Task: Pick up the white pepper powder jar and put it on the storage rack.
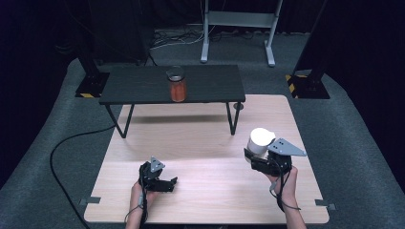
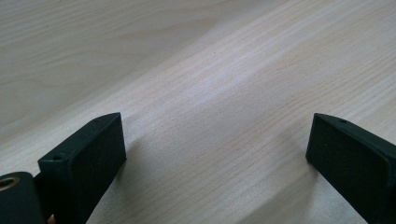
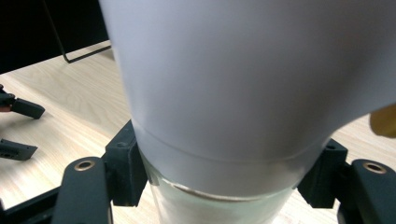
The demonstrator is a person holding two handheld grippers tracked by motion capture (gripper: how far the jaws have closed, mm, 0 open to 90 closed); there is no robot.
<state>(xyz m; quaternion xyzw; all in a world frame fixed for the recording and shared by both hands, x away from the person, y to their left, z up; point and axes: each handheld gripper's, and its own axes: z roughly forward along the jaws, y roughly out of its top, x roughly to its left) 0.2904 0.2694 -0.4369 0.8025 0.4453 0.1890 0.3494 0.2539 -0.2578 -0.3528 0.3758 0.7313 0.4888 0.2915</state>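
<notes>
A white-capped glass container (image 1: 260,138) is held above the right side of the light wooden table (image 1: 205,138), with my right gripper (image 1: 253,155) shut on it. In the right gripper view the black pads (image 3: 123,170) press on the glass just below the wide white cap (image 3: 233,70), one on each side. My left gripper (image 1: 171,183) lies low over the table's front left, jaws wide apart. In the left gripper view nothing but bare wood sits between the left gripper (image 2: 215,158) fingers. The right gripper view also catches the left gripper (image 3: 18,130) at its far left.
A low black bench (image 1: 143,86) stands across the back of the table. On it is a glass jar (image 1: 177,86) with orange contents. Black stands and a grey metal frame (image 1: 239,28) rise from the carpet beyond. A black cable (image 1: 62,157) runs along the floor at left.
</notes>
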